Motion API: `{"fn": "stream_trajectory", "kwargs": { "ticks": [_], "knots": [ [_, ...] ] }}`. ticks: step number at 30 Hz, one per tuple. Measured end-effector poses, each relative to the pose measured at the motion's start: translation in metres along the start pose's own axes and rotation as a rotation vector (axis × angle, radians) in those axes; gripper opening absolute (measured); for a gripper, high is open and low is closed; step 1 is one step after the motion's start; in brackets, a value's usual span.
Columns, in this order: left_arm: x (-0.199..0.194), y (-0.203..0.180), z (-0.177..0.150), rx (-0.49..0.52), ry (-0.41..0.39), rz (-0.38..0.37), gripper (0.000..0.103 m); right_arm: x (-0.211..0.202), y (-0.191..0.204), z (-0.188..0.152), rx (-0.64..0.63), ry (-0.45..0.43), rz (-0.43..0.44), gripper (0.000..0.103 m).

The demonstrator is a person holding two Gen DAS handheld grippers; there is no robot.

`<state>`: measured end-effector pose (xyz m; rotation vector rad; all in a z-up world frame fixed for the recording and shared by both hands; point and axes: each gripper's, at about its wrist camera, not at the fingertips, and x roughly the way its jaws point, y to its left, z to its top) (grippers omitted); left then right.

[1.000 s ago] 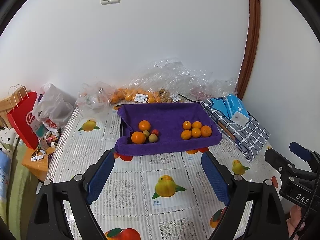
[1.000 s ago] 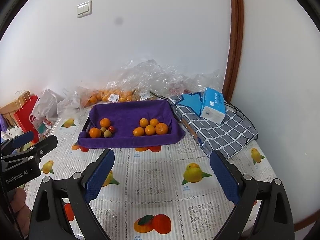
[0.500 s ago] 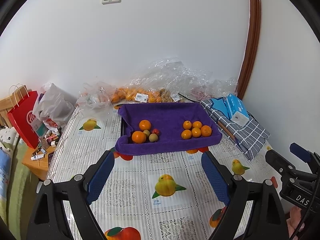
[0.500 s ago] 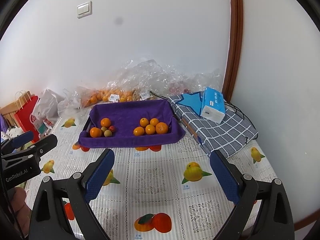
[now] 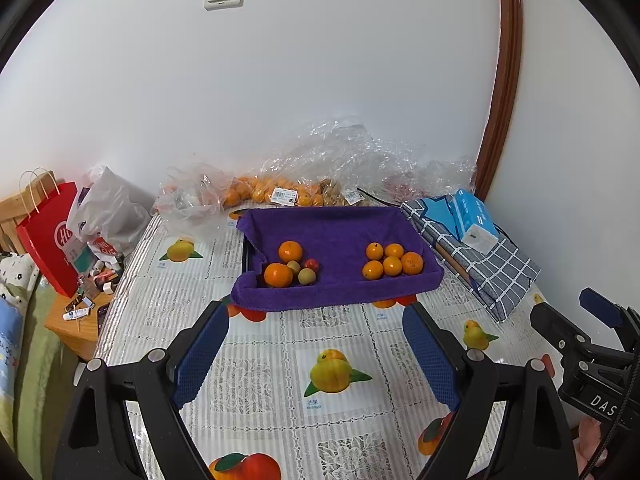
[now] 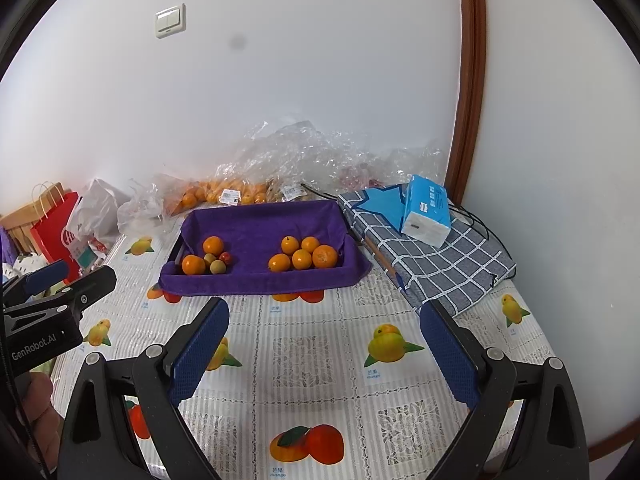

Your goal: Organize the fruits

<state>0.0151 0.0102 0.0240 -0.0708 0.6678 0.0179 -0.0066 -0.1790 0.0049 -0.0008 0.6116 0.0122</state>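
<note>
A tray lined with a purple towel (image 5: pixel 340 224) (image 6: pixel 264 216) sits mid-table. Its left side holds two oranges (image 5: pixel 278 275) (image 6: pixel 193 265), two small greenish fruits (image 5: pixel 307 276) and a small red fruit (image 5: pixel 311 265). Its right side holds several small oranges (image 5: pixel 392 265) (image 6: pixel 302 258). My left gripper (image 5: pixel 316 354) is open and empty, hovering over the tablecloth short of the tray. My right gripper (image 6: pixel 325 350) is open and empty, also short of the tray.
Clear plastic bags of oranges (image 5: pixel 280 192) lie against the wall behind the tray. A checked cloth with a blue tissue pack (image 6: pixel 426 212) lies at the right. A red paper bag (image 5: pixel 50 236) and a white bag stand at the left, beyond the table edge.
Both grippers stay open; the views have barely shifted.
</note>
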Motion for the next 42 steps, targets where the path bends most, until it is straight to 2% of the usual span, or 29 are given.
{"fn": "stream_trajectory", "kwargs": {
  "ticks": [42],
  "knots": [
    [-0.0016,0.0038,0.001,-0.005,-0.004,-0.001,0.088,0.0,0.0068,0.0024,-0.016,0.002,-0.007,0.095]
  ]
}}
